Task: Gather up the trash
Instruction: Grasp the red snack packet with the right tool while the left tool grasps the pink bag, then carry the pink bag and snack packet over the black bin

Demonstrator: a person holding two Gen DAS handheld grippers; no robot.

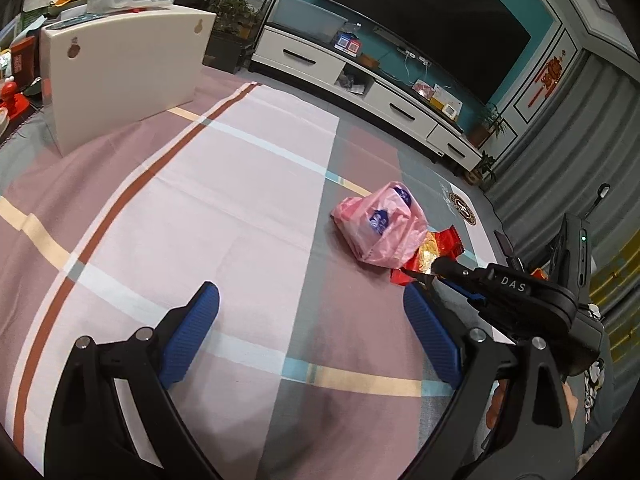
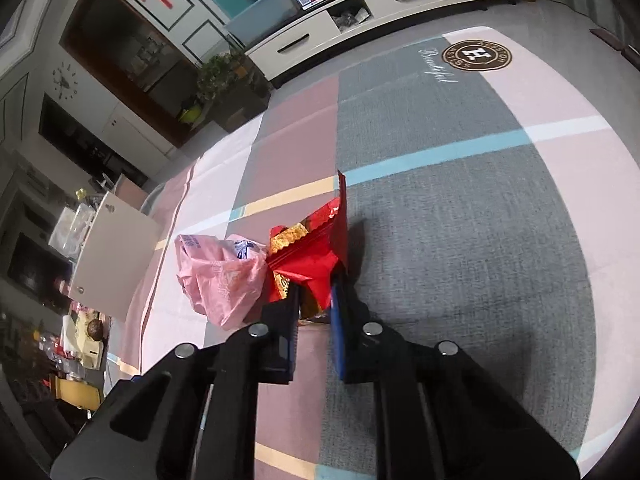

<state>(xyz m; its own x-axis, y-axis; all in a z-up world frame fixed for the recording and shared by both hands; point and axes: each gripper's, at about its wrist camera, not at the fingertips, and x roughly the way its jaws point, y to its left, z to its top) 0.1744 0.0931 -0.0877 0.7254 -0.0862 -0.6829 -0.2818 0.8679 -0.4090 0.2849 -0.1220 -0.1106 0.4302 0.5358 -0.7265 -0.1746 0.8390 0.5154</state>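
Right tongs (image 2: pixel 316 300) clamp the red wrapper (image 2: pixel 316 256) beside the pink bag (image 2: pixel 220 280); only the left wrist view shows the left tongs (image 1: pixel 312 320) spread, empty, above the rug (image 1: pixel 240 200).

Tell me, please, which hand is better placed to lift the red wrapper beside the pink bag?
The right. The right tool is already shut on the red wrapper next to the pink bag, whereas the left tool stands open over bare rug, short of both.

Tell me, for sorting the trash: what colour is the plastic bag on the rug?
Pink with blue print; the plastic bag shows best in the left wrist view.
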